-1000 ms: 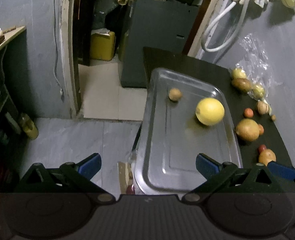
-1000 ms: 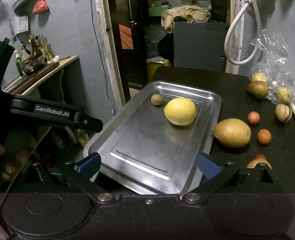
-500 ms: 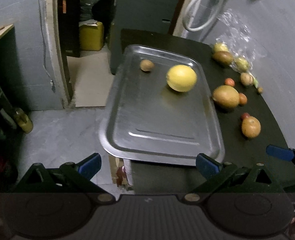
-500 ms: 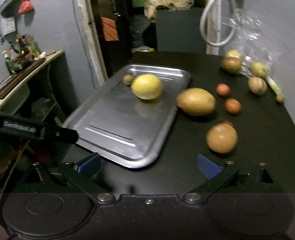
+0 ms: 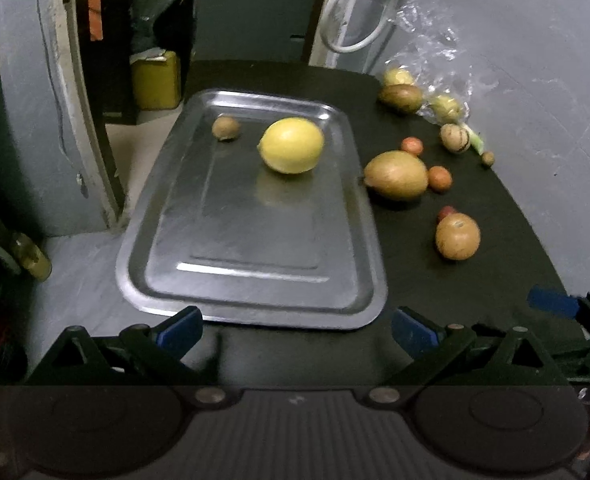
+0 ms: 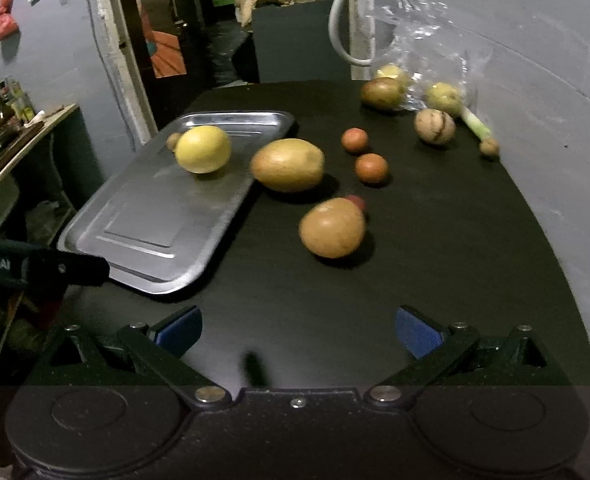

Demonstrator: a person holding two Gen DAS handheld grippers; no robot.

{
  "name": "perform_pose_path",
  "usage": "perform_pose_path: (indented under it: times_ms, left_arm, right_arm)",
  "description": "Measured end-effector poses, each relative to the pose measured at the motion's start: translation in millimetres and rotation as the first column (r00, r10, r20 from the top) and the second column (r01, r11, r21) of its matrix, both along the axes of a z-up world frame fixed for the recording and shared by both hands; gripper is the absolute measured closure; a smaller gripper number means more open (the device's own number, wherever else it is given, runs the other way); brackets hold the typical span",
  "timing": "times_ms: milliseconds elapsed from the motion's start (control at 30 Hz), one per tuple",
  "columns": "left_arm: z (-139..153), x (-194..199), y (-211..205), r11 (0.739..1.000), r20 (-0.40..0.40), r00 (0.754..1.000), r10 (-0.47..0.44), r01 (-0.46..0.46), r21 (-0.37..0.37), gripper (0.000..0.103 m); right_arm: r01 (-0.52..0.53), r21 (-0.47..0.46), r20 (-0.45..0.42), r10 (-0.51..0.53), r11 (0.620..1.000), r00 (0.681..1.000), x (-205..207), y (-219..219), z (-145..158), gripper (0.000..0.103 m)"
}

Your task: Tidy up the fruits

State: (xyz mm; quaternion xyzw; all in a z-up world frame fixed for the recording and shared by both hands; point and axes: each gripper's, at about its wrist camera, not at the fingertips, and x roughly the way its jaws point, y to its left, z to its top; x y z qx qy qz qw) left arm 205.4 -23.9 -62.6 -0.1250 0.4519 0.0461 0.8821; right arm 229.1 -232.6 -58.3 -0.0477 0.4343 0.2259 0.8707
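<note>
left wrist: above tray (image 5: 251, 304) near edge, facing forward | right wrist: right of it, over table (image 6: 415, 264) | shared: tray, fruits

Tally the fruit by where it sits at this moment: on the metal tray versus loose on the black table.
On the tray: 2, the big yellow fruit and the small brown fruit.
On the black table: 10, including the two in or against the clear plastic bag; the green stalk is not counted.
Total: 12

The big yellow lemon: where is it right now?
The lemon lies in the far half of the metal tray, right of a small brown fruit.
</note>
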Motion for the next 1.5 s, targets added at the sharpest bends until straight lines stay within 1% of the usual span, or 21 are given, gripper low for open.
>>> perform_pose_path:
  times_ms: [200,467,600,867,1000,1100,1200,1333,1400,1433,1500]
  left_arm:
    - [5,18,-18,1.0,0.024,0.999,-0.021,0.02,0.012,0.001]
    - [12,54,-44,0.995,0.064,0.994,-0.088,0.086,0.043,0.001]
    - [15,75,-57,0.988,0.078,0.988,-0.136,0.13,0.081,0.001]
    - [11,115,-74,0.961,0.061,0.973,-0.222,0.208,0.182,0.001]
    - [8,132,-83,0.934,0.042,0.961,-0.273,0.254,0.253,0.001]
    - [4,142,-88,0.91,0.022,0.949,-0.314,0.294,0.292,0.001]
    - [0,150,-94,0.87,-0.013,0.927,-0.374,0.356,0.341,0.001]
    - [-8,157,-105,0.805,-0.058,0.892,-0.448,0.431,0.407,0.001]
    - [-12,161,-110,0.774,-0.081,0.881,-0.467,0.451,0.443,0.001]
    - [-13,161,-110,0.764,-0.089,0.877,-0.472,0.458,0.454,0.001]
    - [-16,163,-110,0.753,-0.099,0.872,-0.48,0.467,0.464,0.001]
  right_arm:
    - [0.012,-0.003,-0.01,-0.012,1.0,1.0,2,-15,-6,0.001]
    - [0.029,-0.007,-0.006,-0.029,1.0,1.0,9,-29,-11,0.001]
    - [0.027,-0.004,0.003,-0.027,1.0,1.0,13,-31,-12,0.001]
    - [-0.005,-0.013,0.025,0.005,1.0,1.0,18,-27,-15,0.001]
    - [-0.023,-0.009,0.041,0.024,1.0,0.999,24,-22,-16,0.001]
    - [-0.034,-0.012,0.057,0.035,0.999,0.998,30,-16,-17,0.001]
    - [-0.042,-0.015,0.074,0.043,0.999,0.996,34,-12,-17,0.001]
    - [-0.056,-0.023,0.089,0.058,0.998,0.994,39,-8,-19,0.001]
    - [-0.061,-0.018,0.093,0.062,0.998,0.994,42,-7,-20,0.001]
    - [-0.062,-0.015,0.094,0.063,0.998,0.994,43,-6,-20,0.001]
    - [-0.065,-0.01,0.1,0.066,0.998,0.993,46,-4,-21,0.001]
